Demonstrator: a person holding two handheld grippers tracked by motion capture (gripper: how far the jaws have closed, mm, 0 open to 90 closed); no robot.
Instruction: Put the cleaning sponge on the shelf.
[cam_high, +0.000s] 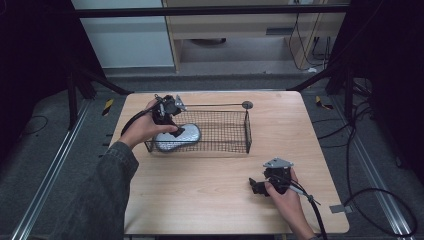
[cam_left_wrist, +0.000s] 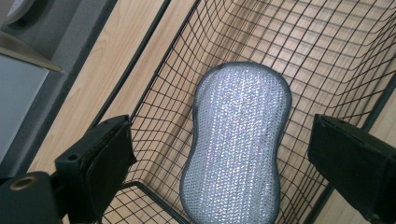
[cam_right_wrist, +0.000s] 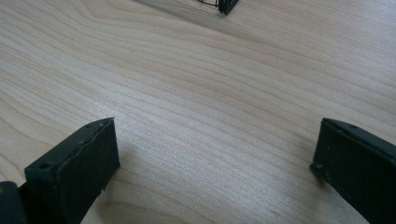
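A silver-grey scrub pad (cam_high: 176, 137) lies flat in the left end of a black wire basket (cam_high: 225, 131) on the wooden table (cam_high: 210, 190). My left gripper (cam_high: 170, 120) hovers over that end of the basket, open, with the scrub pad (cam_left_wrist: 238, 140) lying below and between its jaws, apart from both. The basket's wire wall (cam_left_wrist: 154, 98) runs just beside the left jaw. My right gripper (cam_high: 257, 187) rests low at the table's front right, open over bare wood (cam_right_wrist: 210, 116), nothing between its jaws.
The basket's long handle with a round end (cam_high: 247, 104) runs along its far rim. A corner of the basket (cam_right_wrist: 226, 5) shows at the top of the right gripper view. Cables (cam_high: 370, 195) lie on the floor to the right of the table.
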